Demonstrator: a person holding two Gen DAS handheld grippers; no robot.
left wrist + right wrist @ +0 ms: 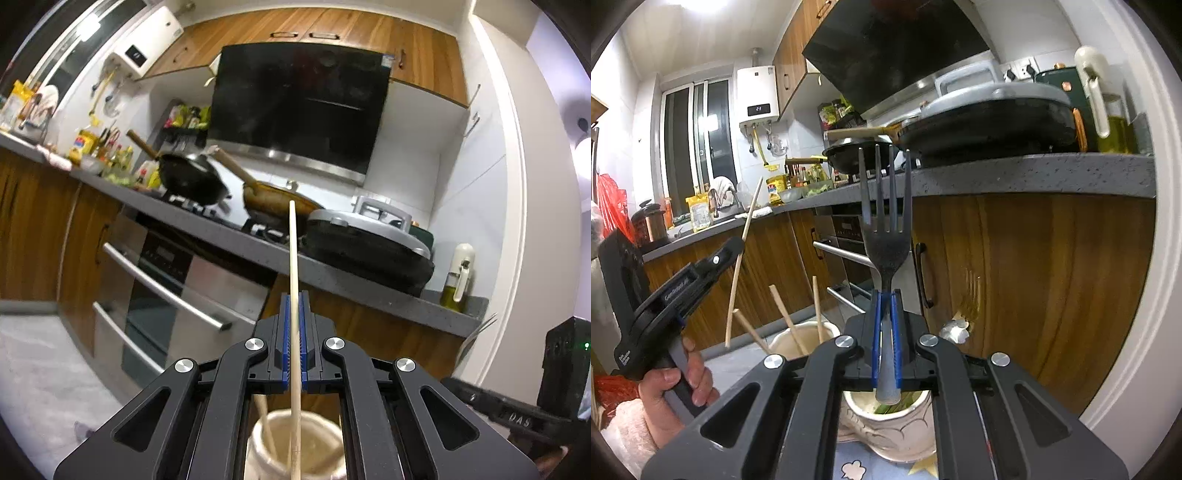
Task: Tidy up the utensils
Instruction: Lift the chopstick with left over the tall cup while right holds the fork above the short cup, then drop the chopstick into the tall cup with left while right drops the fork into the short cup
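The left gripper (294,325) is clamped on a chopstick (293,280) standing upright, above a jar (325,435). The right gripper (885,325) pinches a fork (885,236), tines up, over a second jar (905,428).

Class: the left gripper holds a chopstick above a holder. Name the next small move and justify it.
Probably lower the left gripper straight down, then open. Its jaws are shut on the chopstick, whose lower end hangs over the chopstick holder that already contains another chopstick.
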